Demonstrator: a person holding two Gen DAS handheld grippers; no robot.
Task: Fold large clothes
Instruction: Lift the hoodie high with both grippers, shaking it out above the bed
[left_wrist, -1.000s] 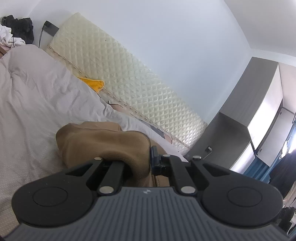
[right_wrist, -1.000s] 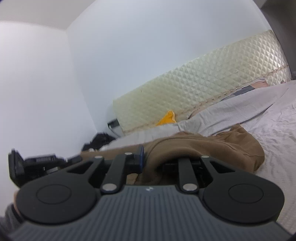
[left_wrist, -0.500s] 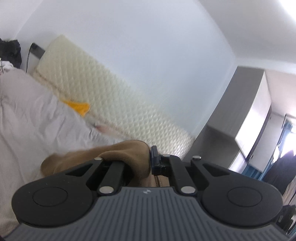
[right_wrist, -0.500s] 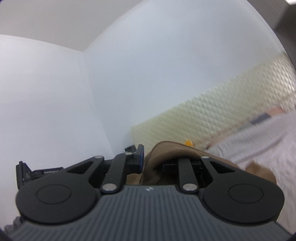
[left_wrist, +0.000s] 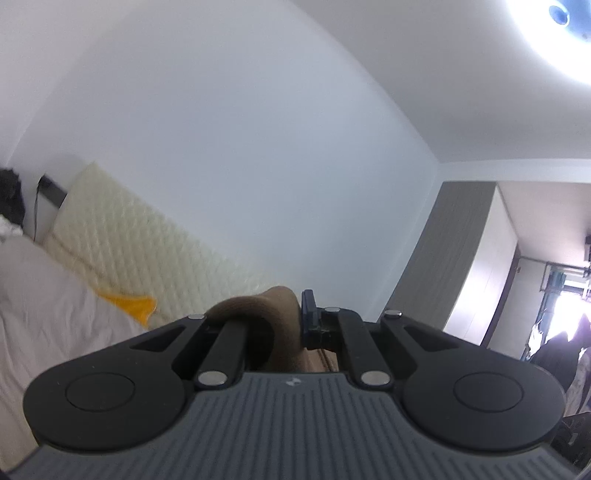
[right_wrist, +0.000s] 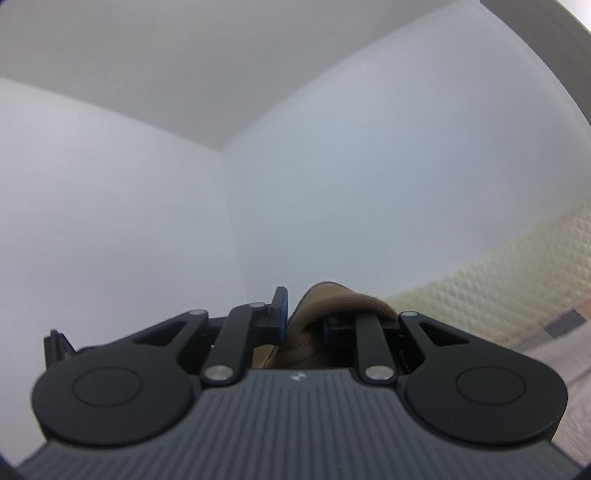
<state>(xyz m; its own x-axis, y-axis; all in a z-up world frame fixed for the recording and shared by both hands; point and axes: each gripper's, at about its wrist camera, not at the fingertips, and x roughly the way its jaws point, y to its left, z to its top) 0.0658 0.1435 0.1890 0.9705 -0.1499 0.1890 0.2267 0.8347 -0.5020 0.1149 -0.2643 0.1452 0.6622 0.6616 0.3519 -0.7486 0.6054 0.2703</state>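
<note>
A brown garment (left_wrist: 275, 314) bulges between the jaws of my left gripper (left_wrist: 295, 317), which is shut on a fold of it and held high, pointing a little upward at the wall. In the right wrist view the same brown garment (right_wrist: 332, 306) is pinched by my right gripper (right_wrist: 301, 317), also raised and shut on the cloth. Only the bunched cloth at each grip shows; the rest of the garment hangs below, out of sight. The bed's pale cover (left_wrist: 40, 295) lies low at the left.
A cream quilted pad (left_wrist: 147, 258) leans on the white wall behind the bed, with a yellow cloth (left_wrist: 133, 306) at its foot. Grey wardrobe (left_wrist: 443, 258) stands at the right. Dark clothes (left_wrist: 9, 199) are piled at the far left. A ceiling lamp (left_wrist: 565, 29) glares.
Both grippers have risen well above the bed with the brown garment in them. The garment no longer lies spread on the cover; wall and ceiling now fill both views.
</note>
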